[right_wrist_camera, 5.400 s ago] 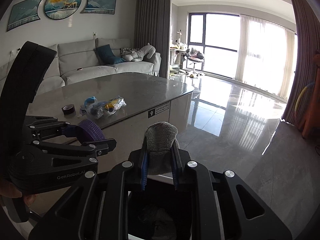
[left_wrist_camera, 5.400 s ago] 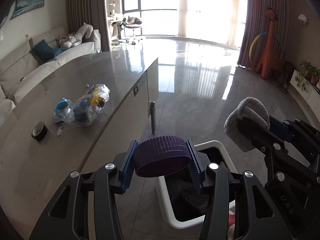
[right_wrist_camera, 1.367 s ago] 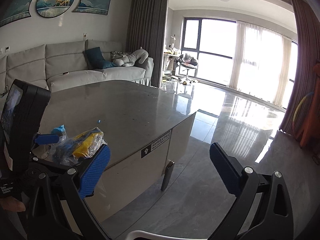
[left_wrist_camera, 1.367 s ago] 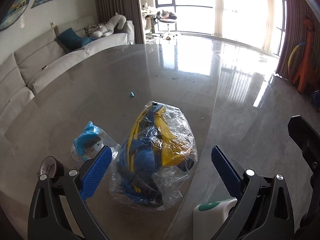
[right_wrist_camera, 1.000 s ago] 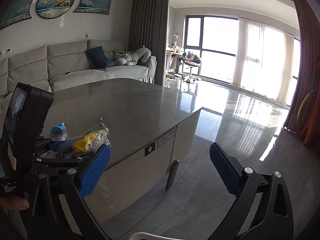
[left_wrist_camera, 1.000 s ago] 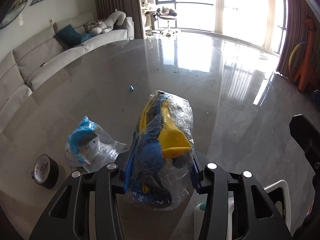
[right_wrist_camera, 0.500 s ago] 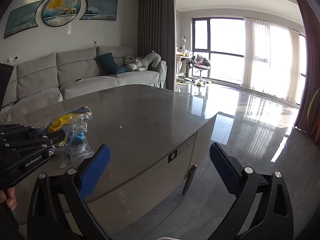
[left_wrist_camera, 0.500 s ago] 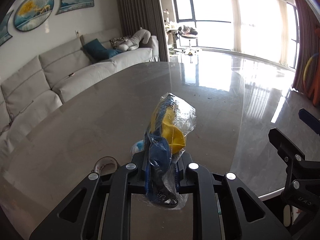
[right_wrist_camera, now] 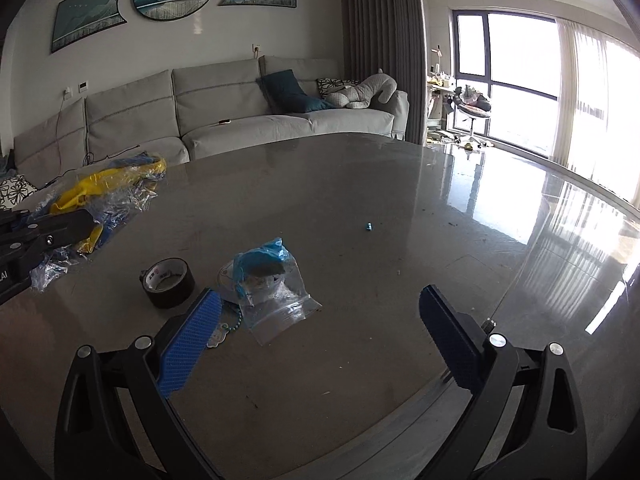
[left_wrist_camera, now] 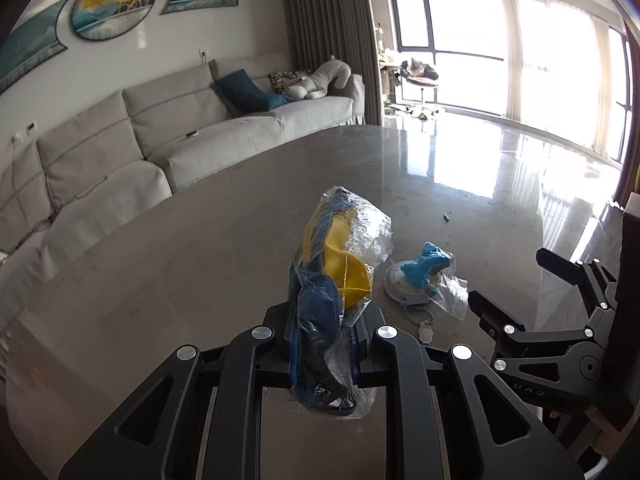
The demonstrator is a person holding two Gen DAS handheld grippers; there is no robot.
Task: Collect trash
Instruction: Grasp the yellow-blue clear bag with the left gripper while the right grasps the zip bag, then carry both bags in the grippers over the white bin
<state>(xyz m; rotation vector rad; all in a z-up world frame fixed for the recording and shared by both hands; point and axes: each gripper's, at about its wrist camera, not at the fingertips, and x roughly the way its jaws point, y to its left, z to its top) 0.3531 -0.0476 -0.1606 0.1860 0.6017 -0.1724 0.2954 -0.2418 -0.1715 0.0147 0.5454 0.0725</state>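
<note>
left tongs: clamped on the clear bag of yellow and blue scraps, held above the table | right tongs: wide apart, empty, just short of the small bag on the table | risk: slick, loosely pinched plastic could slide free; roll of tape beside small bag could get nudged.

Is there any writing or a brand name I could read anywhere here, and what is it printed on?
"AI": white letters on the left gripper, cut off at the picture's left edge in the right wrist view.
Embossed letters on the right gripper body in the left wrist view: upside down, too faint to read surely.
Print inside the core of the black tape roll: too small to read.
Round label in the small clear bag: blurred, unreadable.
</note>
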